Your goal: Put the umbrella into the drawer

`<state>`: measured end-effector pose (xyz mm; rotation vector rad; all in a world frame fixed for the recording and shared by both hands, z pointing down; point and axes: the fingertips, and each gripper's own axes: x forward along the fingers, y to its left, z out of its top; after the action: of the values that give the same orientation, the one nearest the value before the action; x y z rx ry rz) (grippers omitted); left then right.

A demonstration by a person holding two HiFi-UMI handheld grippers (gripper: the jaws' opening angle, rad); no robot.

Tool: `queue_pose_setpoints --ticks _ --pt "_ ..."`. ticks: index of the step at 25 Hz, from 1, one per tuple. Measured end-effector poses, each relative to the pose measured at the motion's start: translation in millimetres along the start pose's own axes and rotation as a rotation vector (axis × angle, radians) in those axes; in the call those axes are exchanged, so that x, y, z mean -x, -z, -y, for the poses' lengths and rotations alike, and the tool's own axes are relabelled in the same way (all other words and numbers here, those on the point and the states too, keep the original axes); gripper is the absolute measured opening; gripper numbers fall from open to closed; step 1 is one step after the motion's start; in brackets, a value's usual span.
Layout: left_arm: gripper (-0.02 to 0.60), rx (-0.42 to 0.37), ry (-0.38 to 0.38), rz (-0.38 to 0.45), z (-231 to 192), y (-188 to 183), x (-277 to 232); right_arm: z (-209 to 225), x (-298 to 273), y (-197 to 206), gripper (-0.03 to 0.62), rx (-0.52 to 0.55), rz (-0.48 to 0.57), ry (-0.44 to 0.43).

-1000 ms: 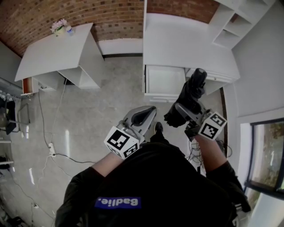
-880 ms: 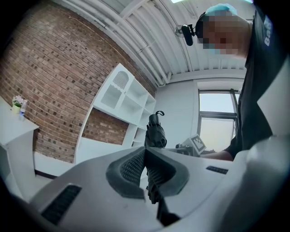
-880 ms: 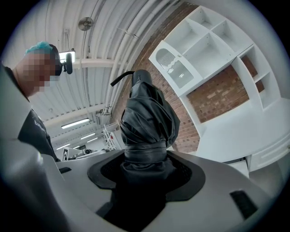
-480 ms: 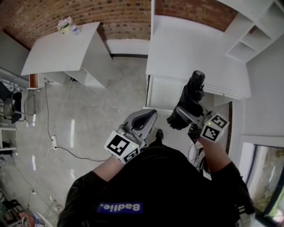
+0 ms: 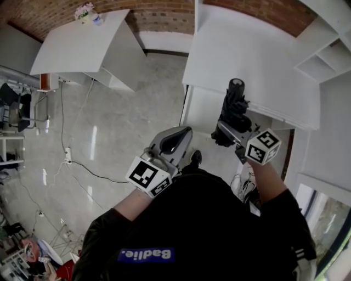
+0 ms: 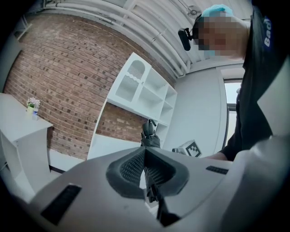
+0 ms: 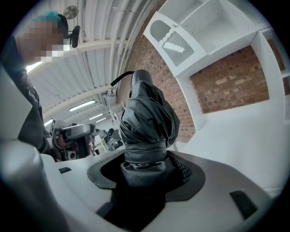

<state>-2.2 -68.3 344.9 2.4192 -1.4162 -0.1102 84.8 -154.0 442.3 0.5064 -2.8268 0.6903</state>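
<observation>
A folded black umbrella (image 5: 233, 110) stands between the jaws of my right gripper (image 5: 224, 131), which is shut on its lower part. In the right gripper view the umbrella (image 7: 147, 122) rises straight out of the jaws (image 7: 145, 170), its strap loop at the top. It hangs over the right part of the open white drawer (image 5: 202, 112), which juts out from under the white cabinet top (image 5: 241, 60). My left gripper (image 5: 184, 133) is lower left of the drawer, held in the air over the floor. Its pads meet with nothing between them (image 6: 146, 158).
A white side table (image 5: 82, 49) with a small flower pot (image 5: 85, 12) stands at the far left by the brick wall. White shelves (image 5: 329, 57) rise at the right. A cable and power strip (image 5: 68, 156) lie on the grey floor.
I have stepped closer to the cabinet. The right gripper has carried the umbrella forward over the drawer and turned it more upright. The left gripper has kept its place beside it.
</observation>
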Motion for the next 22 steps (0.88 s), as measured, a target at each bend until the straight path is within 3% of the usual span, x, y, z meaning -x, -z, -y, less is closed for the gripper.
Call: queue_pose_setpoints --ticks 9,22 --pt "0.002 0.022 -0.028 -0.007 -15 0 -11 67 -27 55 0.274 0.105 -0.213 0.096" --pt "0.002 0.055 -0.044 -0.042 -45 7 -13 132 -76 157 0.273 0.236 -0.523 0.151"
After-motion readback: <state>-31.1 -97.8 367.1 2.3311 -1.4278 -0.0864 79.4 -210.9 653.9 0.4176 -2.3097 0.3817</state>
